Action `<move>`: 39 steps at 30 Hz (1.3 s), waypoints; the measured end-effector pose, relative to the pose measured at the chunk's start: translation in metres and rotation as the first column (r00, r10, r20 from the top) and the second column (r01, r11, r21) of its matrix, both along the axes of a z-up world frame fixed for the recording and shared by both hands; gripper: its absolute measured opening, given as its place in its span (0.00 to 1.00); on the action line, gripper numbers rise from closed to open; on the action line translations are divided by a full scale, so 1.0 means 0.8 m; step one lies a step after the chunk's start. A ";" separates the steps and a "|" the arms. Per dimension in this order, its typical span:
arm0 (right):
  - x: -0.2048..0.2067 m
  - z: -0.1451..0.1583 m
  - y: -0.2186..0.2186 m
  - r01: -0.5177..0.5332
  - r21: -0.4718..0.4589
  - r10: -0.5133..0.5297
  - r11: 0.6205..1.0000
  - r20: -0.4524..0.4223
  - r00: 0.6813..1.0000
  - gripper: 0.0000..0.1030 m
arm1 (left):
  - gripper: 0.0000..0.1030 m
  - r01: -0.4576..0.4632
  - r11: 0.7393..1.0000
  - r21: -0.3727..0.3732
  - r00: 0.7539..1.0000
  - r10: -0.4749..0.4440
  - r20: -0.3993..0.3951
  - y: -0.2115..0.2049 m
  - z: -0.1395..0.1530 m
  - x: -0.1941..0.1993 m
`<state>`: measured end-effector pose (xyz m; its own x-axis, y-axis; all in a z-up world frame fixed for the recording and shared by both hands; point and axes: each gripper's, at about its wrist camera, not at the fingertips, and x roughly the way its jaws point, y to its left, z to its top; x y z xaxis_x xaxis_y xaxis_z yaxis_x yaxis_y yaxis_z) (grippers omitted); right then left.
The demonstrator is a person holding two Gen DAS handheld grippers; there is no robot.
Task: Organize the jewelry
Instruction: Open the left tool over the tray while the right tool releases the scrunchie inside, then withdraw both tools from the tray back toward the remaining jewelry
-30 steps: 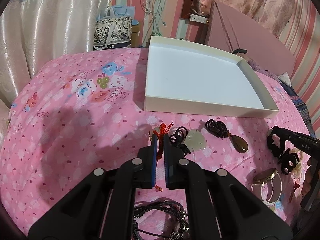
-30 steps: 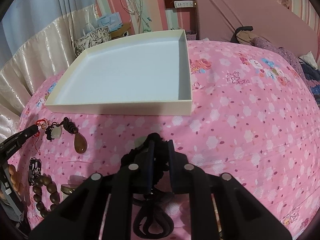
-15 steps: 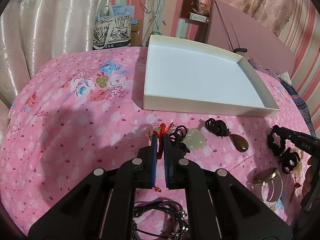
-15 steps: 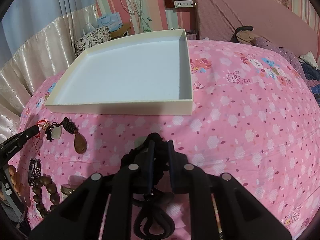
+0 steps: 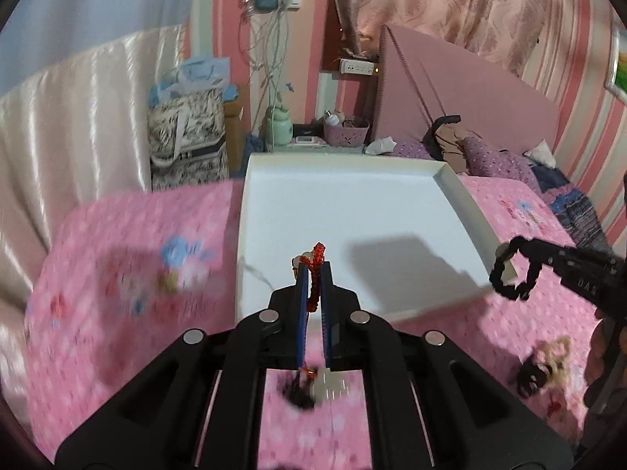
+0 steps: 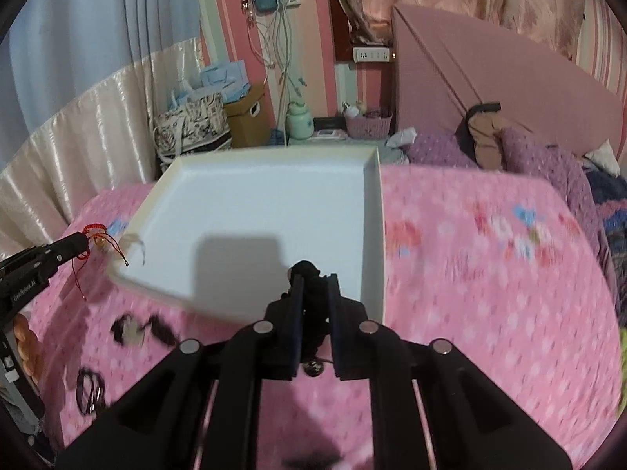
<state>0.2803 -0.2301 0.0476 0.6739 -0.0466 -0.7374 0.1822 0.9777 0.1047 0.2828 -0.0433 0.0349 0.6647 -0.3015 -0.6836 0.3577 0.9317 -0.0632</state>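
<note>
My left gripper (image 5: pixel 313 268) is shut on a red cord bracelet (image 5: pixel 314 274) and holds it in the air over the near left part of the white tray (image 5: pixel 458 192). In the right wrist view the left gripper (image 6: pixel 78 244) shows at the tray's left corner with the red cord (image 6: pixel 96 235) trailing. My right gripper (image 6: pixel 314 280) is shut on a black beaded bracelet (image 6: pixel 311 301) above the near edge of the tray (image 6: pixel 374 203). From the left wrist view the black bracelet (image 5: pixel 509 274) hangs as a loop at the tray's right corner.
The tray lies on a pink flowered bedspread (image 5: pixel 129 274). Loose jewelry lies on it: a dark pendant (image 6: pixel 137 327), black cords (image 6: pixel 90 389), a dark and pale piece (image 5: pixel 544 364). A pink headboard (image 6: pixel 490 78) stands behind.
Both grippers have lifted their bracelets off the bedspread and moved forward and up to the tray's near edge. The view is blurred by the motion.
</note>
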 end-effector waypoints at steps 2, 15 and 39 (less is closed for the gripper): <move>0.027 0.004 -0.007 0.000 -0.008 0.000 1.000 -0.001 1.000 0.11 | 0.04 0.001 1.000 0.019 1.000 -0.001 0.006 -0.012 0.004 0.019; 0.184 -0.059 -0.056 0.025 0.084 -0.016 0.996 -0.110 0.994 0.11 | 0.04 -0.065 0.997 -0.047 0.981 0.055 -0.184 -0.049 -0.048 0.160; 0.111 -0.015 -0.030 -0.010 -0.036 0.006 0.999 -0.101 0.995 0.45 | 0.64 -0.092 0.994 0.053 0.987 0.098 -0.126 -0.020 -0.015 0.076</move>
<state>0.3692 -0.2539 0.0356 0.5963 -0.0692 -0.7998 0.1819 0.9820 0.0506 0.3438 -0.0592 0.0225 0.5947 -0.2065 -0.7770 0.2589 0.9642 -0.0580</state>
